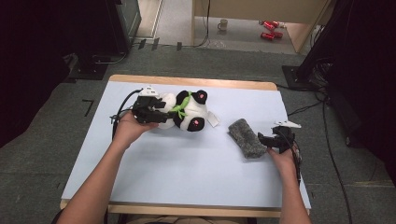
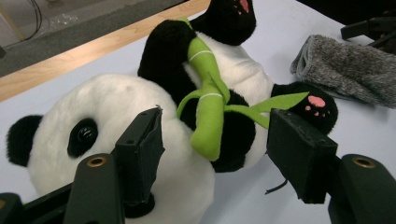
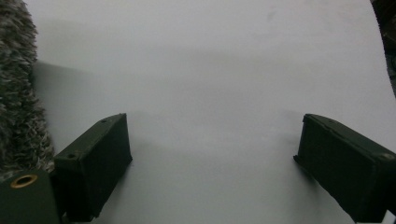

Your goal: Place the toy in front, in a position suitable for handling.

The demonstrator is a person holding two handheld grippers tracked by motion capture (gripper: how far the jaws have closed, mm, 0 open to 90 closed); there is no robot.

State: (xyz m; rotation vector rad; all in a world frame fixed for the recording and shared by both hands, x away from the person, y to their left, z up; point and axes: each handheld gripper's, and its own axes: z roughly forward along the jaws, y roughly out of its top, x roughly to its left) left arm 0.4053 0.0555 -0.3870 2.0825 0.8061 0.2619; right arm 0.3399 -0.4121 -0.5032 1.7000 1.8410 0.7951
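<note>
We reach for panda (image 2: 140, 107) w/ left hand-held gripper (image 2: 215, 140)
Jaws wide, straddling its belly to grab; right hand-held gripper (image 3: 212, 149) wide, idle by grey pouch (image 1: 246, 138).

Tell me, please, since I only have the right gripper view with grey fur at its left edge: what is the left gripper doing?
Observer: The left gripper is at a plush panda lying on the table, jaws open either side of its middle.
Operator: Thank you. Is it gripping the toy yet?
Observer: One pad lies against the white head; the other is clear of the body, so no grip shows.
Operator: And what is the grey fur next to me?
Observer: It is a grey furry pouch lying flat, just left of the right gripper, between it and the panda.
</note>
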